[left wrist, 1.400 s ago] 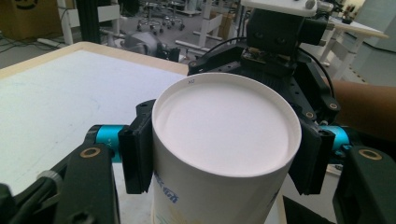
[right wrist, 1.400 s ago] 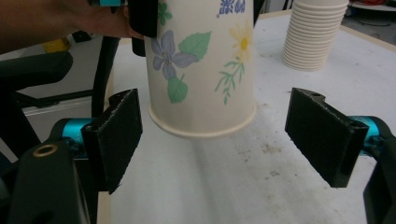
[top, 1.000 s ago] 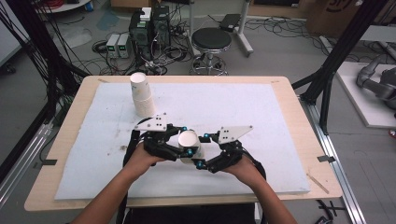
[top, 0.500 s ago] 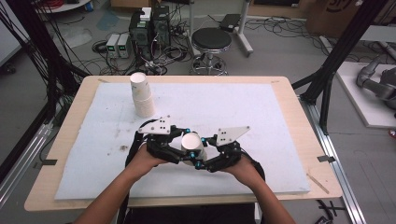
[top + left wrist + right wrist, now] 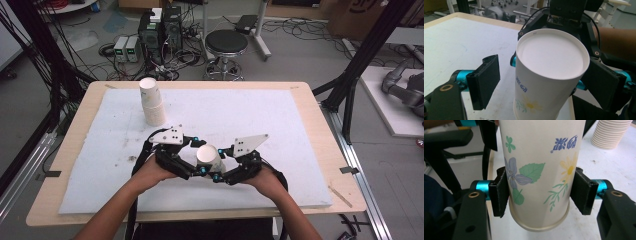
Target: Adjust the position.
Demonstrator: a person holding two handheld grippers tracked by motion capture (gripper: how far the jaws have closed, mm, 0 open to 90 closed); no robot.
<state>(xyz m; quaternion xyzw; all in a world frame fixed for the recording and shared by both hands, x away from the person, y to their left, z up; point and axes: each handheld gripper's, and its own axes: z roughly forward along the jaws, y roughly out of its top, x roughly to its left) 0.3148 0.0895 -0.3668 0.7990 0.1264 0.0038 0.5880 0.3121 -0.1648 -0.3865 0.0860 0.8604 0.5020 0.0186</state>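
The right gripper (image 5: pixel 540 195) is clamped on the inverted paper cup (image 5: pixel 539 165); the left gripper (image 5: pixel 546 82), just opened, is spread around its base.

A stack of paper cups (image 5: pixel 152 102) stands on the bench's (image 5: pixel 300 125) far left. A black stool (image 5: pixel 226 44) sits beyond the bench, beside electronics boxes (image 5: pixel 160 30).

The white pad of the bench (image 5: pixel 280 115) lies open ahead and to my right. The stack of cups (image 5: pixel 152 102) stands far left, well apart from my claws. Between my left claw (image 5: pixel 192 160) and right claw (image 5: pixel 222 167), the flowered cup (image 5: pixel 210 157) blocks passage. Room on the near side appears narrow, though my hands hide it.
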